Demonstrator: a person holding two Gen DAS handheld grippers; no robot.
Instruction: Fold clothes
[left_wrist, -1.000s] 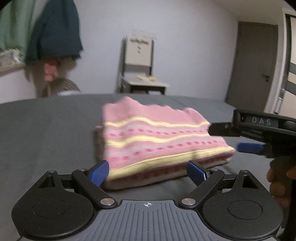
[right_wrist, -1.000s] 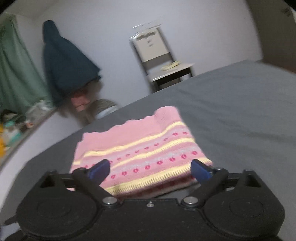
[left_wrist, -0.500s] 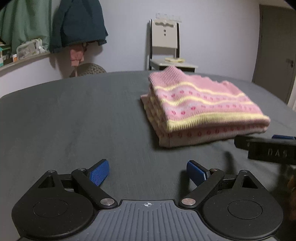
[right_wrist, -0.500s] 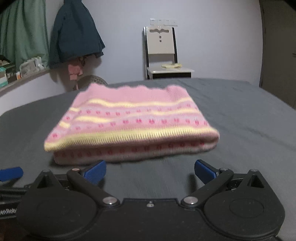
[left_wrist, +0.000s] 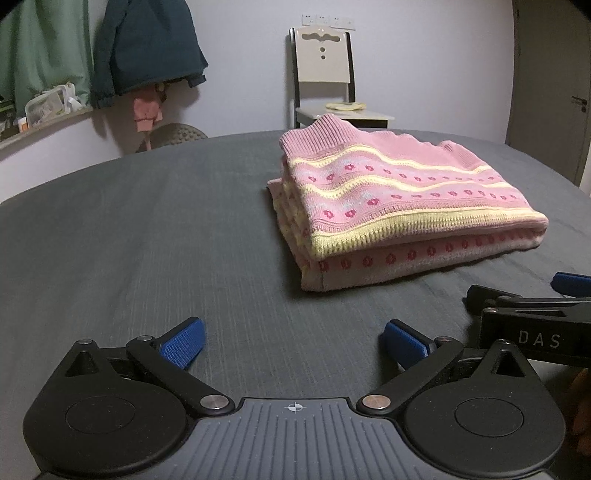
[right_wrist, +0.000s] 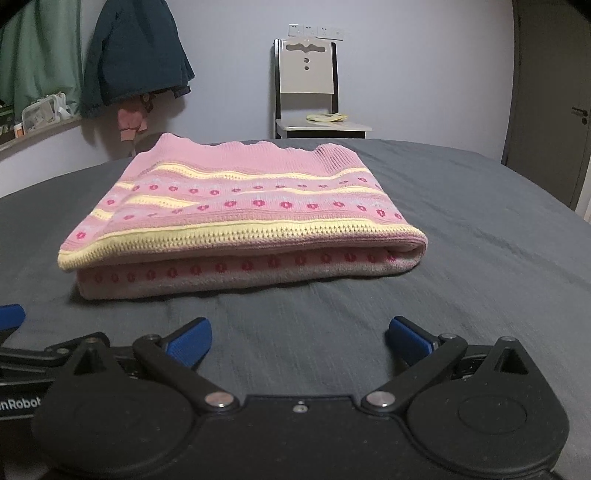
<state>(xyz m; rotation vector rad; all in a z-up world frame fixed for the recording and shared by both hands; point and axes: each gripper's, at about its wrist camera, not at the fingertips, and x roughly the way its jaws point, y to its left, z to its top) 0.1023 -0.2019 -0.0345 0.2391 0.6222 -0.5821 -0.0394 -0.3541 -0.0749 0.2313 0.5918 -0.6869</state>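
Observation:
A folded pink knit sweater (left_wrist: 399, 206) with yellow stripes and red flowers lies flat on the dark grey surface (left_wrist: 147, 240). In the left wrist view it sits ahead and to the right of my left gripper (left_wrist: 291, 332), whose jaws are opening with nothing between them. A blue fingertip (left_wrist: 570, 282) of the right gripper shows at the right edge. In the right wrist view the sweater (right_wrist: 240, 214) lies straight ahead of my right gripper (right_wrist: 299, 326), which stands open and empty, a short gap short of the near fold.
A pale chair (left_wrist: 323, 74) stands against the far wall behind the surface. Dark and green garments (left_wrist: 147, 48) hang at the upper left above a cluttered shelf (left_wrist: 48, 107). A door (left_wrist: 554, 74) is at the right. A round woven thing (left_wrist: 173, 134) sits past the far edge.
Both grippers have drawn back from the sweater, which a second ago sat right at their fingertips. It now lies apart from them, and the right view has levelled out.

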